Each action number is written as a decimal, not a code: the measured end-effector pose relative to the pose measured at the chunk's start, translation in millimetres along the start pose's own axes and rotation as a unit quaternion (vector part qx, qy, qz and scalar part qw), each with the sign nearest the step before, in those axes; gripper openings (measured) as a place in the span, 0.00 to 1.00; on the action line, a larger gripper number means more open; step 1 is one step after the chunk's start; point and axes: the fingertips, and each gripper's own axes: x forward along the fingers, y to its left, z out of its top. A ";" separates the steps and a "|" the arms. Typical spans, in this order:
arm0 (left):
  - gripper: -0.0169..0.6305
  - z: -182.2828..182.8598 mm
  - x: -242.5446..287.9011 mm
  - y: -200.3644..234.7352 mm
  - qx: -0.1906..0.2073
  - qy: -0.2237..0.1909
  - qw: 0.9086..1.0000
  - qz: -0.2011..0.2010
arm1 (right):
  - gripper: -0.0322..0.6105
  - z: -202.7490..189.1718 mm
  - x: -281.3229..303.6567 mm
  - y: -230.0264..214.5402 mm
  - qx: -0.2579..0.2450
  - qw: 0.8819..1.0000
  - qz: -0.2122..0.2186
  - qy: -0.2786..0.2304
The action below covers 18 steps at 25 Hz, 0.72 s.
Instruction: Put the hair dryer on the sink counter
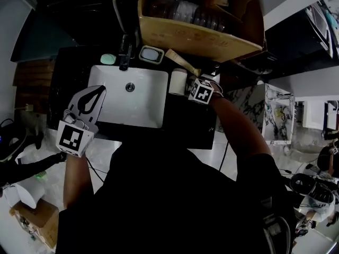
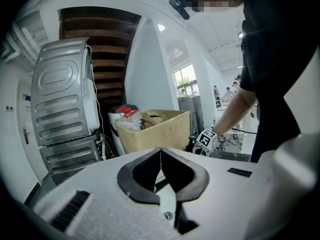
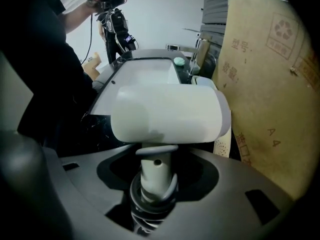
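Dryer (image 3: pixel 165 115) is in the right gripper (image 3: pixel 157 171). Its fingers (image 3: pixel 227 184) stand fairly wide but are closed round the handle (image 3: pixel 155 174), w/ the barrel lying across the top and the cord (image 3: pixel 150 209) coiled at the handle's base. In head view it hangs at the table's (image 1: pixel 185 123) back right, just right of the sink (image 1: pixel 100 73) & beside the cardboard box (image 1: pixel 196 40). Can't tell if it touches the table. Left gripper (image 2: pixel 160 151) is by the sink's front-left corner, fingers shut tip to tip, nothing in them.

Handling, my guess: hard plastic shell, stiff, light-ish but top-heavy w/ the barrel overhanging the grip, so it may swing or roll. Handle is smooth & round, prob. slippery, so mid-handle above the cord is the right spot. Laid on its side it should sit stable; on end it'd likely tip. Sink edge is near, so set it clear of the basin. Cord is the 1 soft part & may snag.
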 end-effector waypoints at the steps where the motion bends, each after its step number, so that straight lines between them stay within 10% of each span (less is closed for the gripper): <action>1: 0.05 0.1 -0.7 -0.3 0.000 0.001 1.000 0.000 | 0.38 0.0 3.1 1.6 -0.004 1.000 0.003 0.003; 18: 0.05 -6.0 -9.7 1.4 0.003 0.017 1.000 0.004 | 0.38 -12.5 27.4 -1.9 -0.048 0.997 0.013 0.065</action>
